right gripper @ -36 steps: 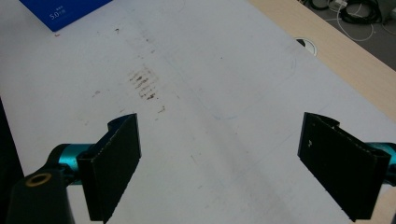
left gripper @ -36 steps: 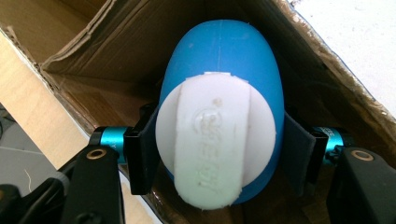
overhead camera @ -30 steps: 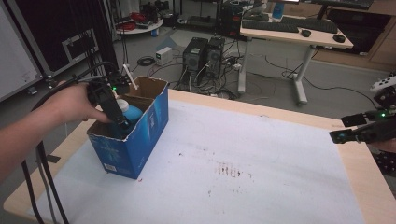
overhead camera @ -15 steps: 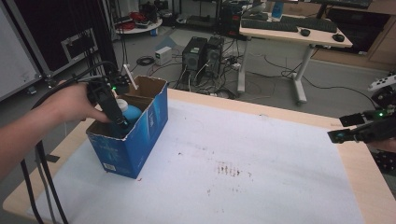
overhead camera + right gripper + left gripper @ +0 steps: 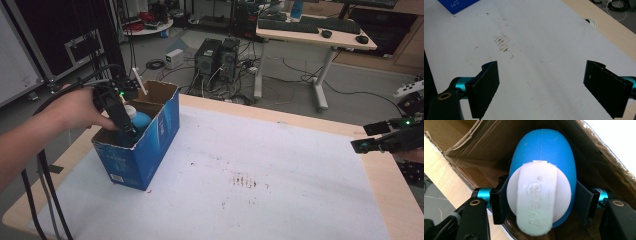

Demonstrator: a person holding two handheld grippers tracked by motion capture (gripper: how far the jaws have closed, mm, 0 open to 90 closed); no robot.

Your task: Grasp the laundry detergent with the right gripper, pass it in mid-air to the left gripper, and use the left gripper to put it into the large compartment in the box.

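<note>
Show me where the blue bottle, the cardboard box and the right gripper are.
blue bottle (image 5: pixel 544 152): left gripper view, its blue body.
cardboard box (image 5: pixel 160 135): high view, blue outer side wall.
right gripper (image 5: pixel 541 87): right gripper view, midway between its fingers.

The blue box (image 5: pixel 456 5) reads "5.0" in white.

Premises present as a lab or technical workroom. Two desktop computer towers (image 5: pixel 220 55) stand on the bare grey floor at the far centre, with loose cables (image 5: pixel 280 75) trailing around them. A height-adjustable desk (image 5: pixel 315 37) at far right carries a keyboard (image 5: pixel 292 23) and mouse (image 5: pixel 327 33). A black flight case (image 5: pixel 55 35) occupies the far left. The near surface (image 5: pixel 280 165) is covered with stained white sheeting.
</note>
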